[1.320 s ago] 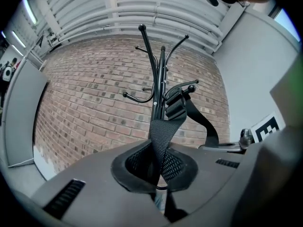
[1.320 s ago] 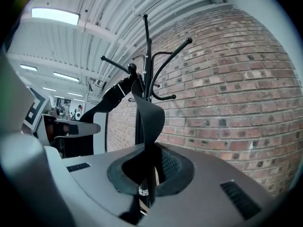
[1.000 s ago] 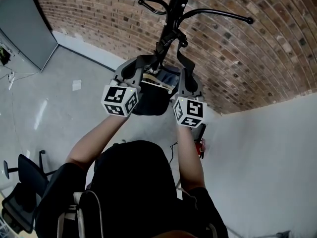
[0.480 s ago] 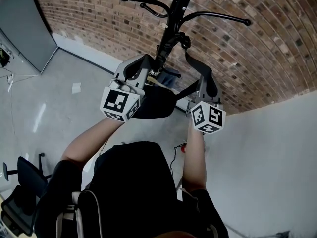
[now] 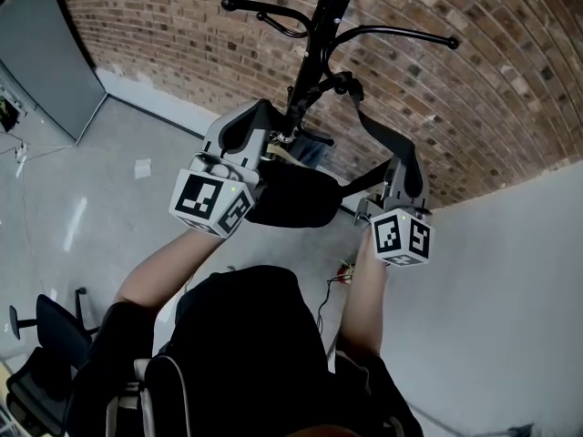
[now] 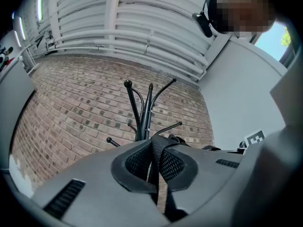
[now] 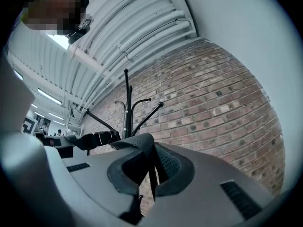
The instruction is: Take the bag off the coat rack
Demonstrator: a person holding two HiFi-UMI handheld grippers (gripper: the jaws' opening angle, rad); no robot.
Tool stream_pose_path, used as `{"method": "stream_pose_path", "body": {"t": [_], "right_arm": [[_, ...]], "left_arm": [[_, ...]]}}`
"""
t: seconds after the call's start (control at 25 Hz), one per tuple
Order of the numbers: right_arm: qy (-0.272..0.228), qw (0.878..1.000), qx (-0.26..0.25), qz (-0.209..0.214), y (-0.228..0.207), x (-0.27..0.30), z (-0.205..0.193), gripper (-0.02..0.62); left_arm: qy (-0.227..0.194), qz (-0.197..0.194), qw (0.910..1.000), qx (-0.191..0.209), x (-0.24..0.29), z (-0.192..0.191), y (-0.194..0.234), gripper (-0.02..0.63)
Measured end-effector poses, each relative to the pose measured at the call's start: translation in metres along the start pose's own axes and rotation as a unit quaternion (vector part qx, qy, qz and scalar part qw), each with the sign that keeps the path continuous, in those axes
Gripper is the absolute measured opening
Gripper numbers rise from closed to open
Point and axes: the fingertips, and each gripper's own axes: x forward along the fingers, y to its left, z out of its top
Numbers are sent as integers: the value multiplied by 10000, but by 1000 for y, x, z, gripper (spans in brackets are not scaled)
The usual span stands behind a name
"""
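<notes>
A black coat rack stands against the brick wall, its curved hooks spreading at the top. The black bag hangs between my two grippers, below the rack's pole. My left gripper is close beside the pole and is shut on a black webbing strap, with the coat rack right behind it. My right gripper is out to the right, shut on the strap that runs taut back to the pole. In the right gripper view the strap folds over the shut jaws of the right gripper.
A red brick wall runs behind the rack and meets a white wall at the right. A grey door is at the far left. An office chair stands at the lower left. A cable and a small red object lie on the floor.
Both grippers have risen. The right gripper has swung out to the right, drawing the strap taut from the pole. The bag has come up and spread between them.
</notes>
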Motion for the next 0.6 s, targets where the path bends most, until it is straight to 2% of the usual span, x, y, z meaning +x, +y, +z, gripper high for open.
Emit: {"method": "stream_pose_path", "body": {"t": [0.32, 0.6], "right_arm": [[-298, 9990, 334, -90, -2, -15, 18, 19], [-131, 9992, 371, -39, 1, -29, 9, 19]], "left_arm": [[-129, 83, 9996, -241, -6, 17, -1, 18], [-154, 307, 9984, -444, -24, 23, 13, 18]]}}
